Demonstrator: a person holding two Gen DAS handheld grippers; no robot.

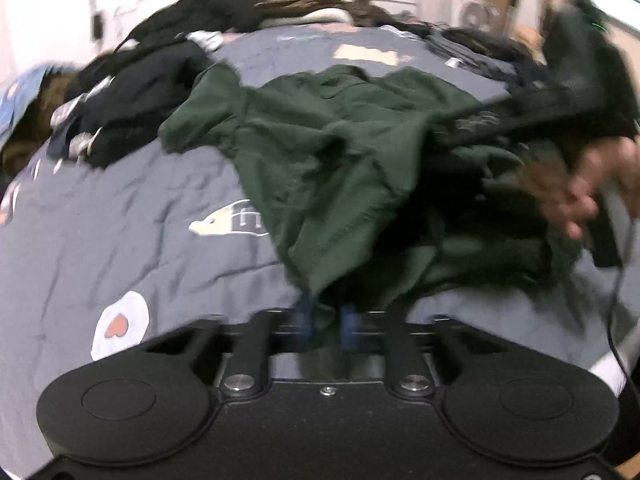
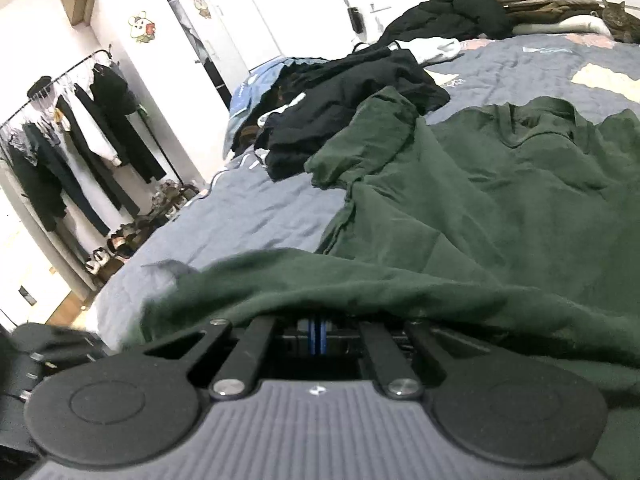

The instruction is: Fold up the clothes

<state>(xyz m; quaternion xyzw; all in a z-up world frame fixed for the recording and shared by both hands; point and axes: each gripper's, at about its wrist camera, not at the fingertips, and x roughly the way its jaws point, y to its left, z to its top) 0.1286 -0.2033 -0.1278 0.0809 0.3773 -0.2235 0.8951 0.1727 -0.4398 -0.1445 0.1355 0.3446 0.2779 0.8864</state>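
Two grips: both your grippers pinch one dark green T-shirt [image 2: 460, 200].
Left gripper [image 1: 324, 320]: blue pads pressed onto a hem fold; shirt trails ahead, rumpled on the grey duvet [image 1: 120, 208].
Right gripper [image 2: 318, 334]: pads together, cloth draped over them.
Advice: pull both edges level and taut.

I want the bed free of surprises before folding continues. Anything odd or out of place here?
Yes: a cat lies at the far end of the bed, beside heaped dark clothes. The green shirt is just crumpled.
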